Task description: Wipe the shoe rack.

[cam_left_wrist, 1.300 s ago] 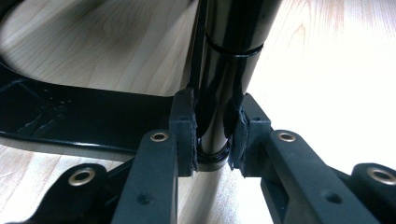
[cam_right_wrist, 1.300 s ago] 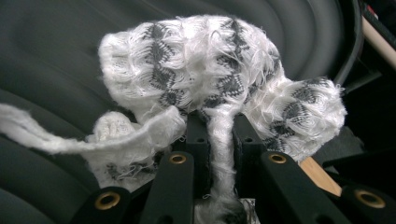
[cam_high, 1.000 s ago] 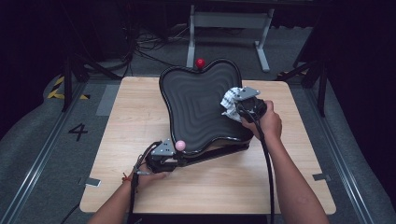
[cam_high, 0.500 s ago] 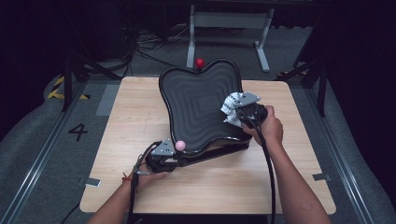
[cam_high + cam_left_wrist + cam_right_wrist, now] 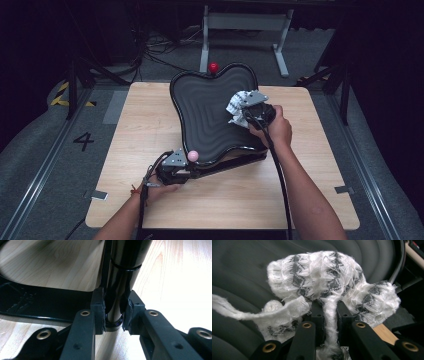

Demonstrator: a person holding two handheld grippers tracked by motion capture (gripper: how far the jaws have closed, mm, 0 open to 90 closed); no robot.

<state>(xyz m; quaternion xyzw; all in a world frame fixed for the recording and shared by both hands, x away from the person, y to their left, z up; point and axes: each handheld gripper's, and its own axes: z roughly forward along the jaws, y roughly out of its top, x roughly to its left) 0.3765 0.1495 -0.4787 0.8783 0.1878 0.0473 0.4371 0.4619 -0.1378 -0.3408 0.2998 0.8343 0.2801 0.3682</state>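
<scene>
In the high view, the right gripper [image 5: 239, 107] and the cloth [image 5: 235, 106] cover part of the black seat's [image 5: 205, 117] right side. The left gripper's [image 5: 113, 315] black tube [image 5: 122, 262] runs off the left gripper view's top edge.

Frayed woven cloth [image 5: 332, 287]; ribbed matt black board [image 5: 210, 115]; pale wood table [image 5: 150, 130].

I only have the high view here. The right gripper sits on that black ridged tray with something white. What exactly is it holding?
Observer: A white and grey frayed cloth, a fold of it pinched between the right gripper's shut jaws.
Operator: And the left gripper?
Observer: The left gripper is shut on a glossy black post.
Operator: What lies behind that post?
Observer: A black frame on the wooden table.
</scene>
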